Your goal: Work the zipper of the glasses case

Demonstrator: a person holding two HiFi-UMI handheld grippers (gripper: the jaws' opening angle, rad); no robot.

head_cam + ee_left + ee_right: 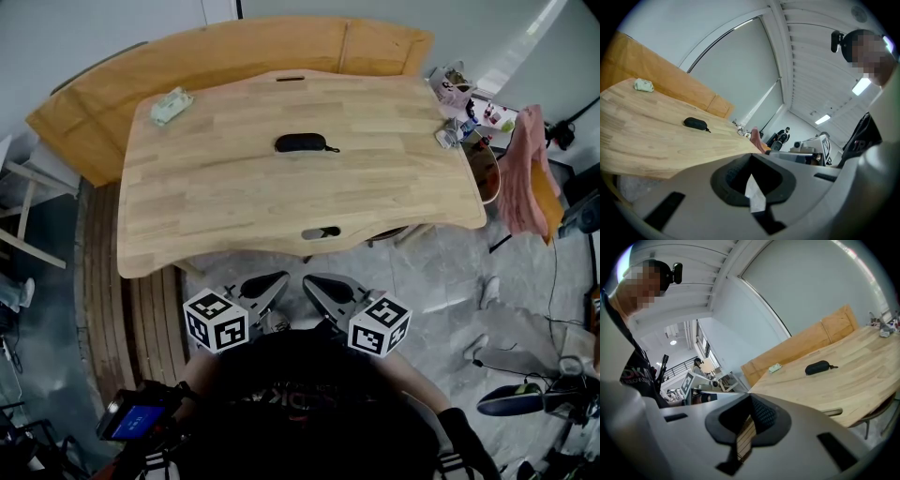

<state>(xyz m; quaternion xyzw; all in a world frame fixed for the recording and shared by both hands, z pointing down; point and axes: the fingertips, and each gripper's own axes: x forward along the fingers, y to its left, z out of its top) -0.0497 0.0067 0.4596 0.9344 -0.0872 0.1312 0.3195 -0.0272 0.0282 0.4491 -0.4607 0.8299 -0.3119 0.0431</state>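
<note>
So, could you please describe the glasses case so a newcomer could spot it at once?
Look at the big light wooden table. Near the middle of its top lies the glasses case. It is a small black oval with a short tail at its right end, unlike the pale green packet at the far left corner.

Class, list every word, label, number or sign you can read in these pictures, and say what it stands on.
No text can be read for certain.
black shirt: print too blurred to read.
marker cubes: square patterns only, no letters.
blue screen: too small to read.
</note>
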